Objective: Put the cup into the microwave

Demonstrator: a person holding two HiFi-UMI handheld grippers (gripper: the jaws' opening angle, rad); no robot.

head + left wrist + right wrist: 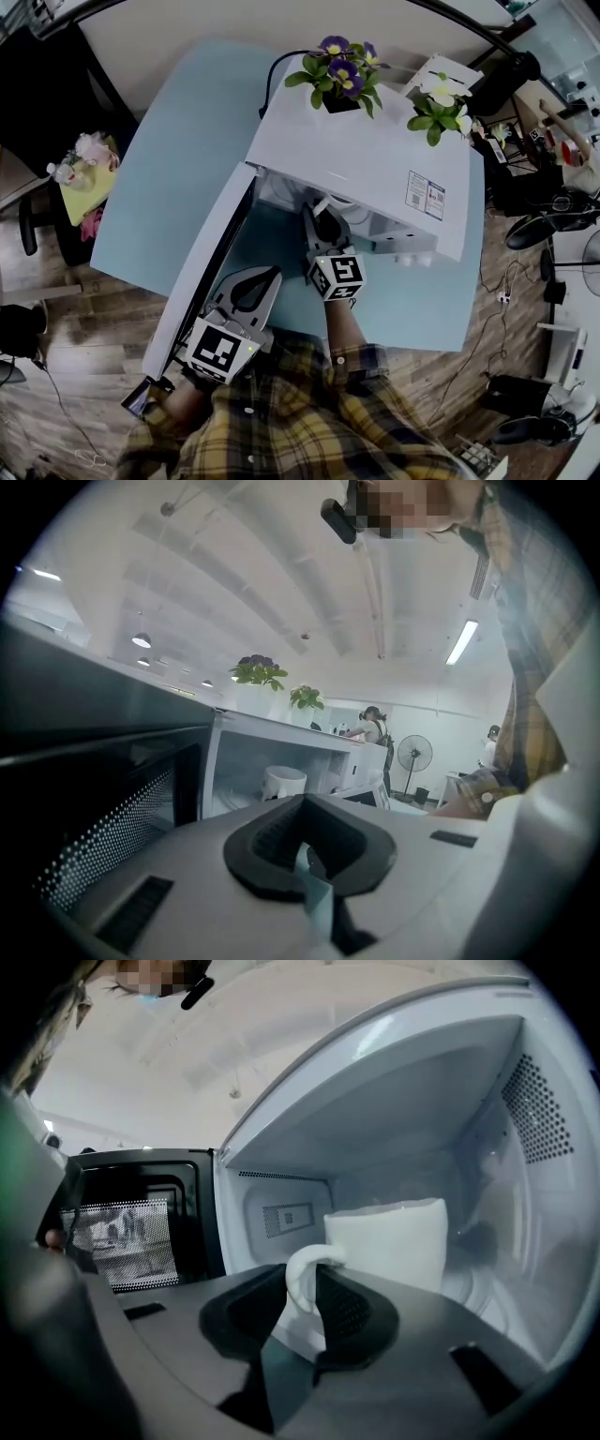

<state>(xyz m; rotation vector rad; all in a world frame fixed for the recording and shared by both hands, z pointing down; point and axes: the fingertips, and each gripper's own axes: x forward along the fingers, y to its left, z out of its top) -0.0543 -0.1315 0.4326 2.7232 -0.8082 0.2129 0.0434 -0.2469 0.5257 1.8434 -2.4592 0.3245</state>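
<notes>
— Nearest first?
— Holding the left gripper low beside the open door, over the pale blue tabletop, with jaws only a sliver apart and nothing between.
— And past that?
— Reaching the right gripper into the microwave, with jaws parted either side of the handle, wider than it, not clamping.
— Where to look for the cup?
— Inside the microwave, standing upright, handle turned toward the right gripper. Visible from the left gripper view too, white and small, deep in the opening.
— Farther still?
— Up on top of the microwave: purple flowers toward the back, white flowers beside them.
</notes>
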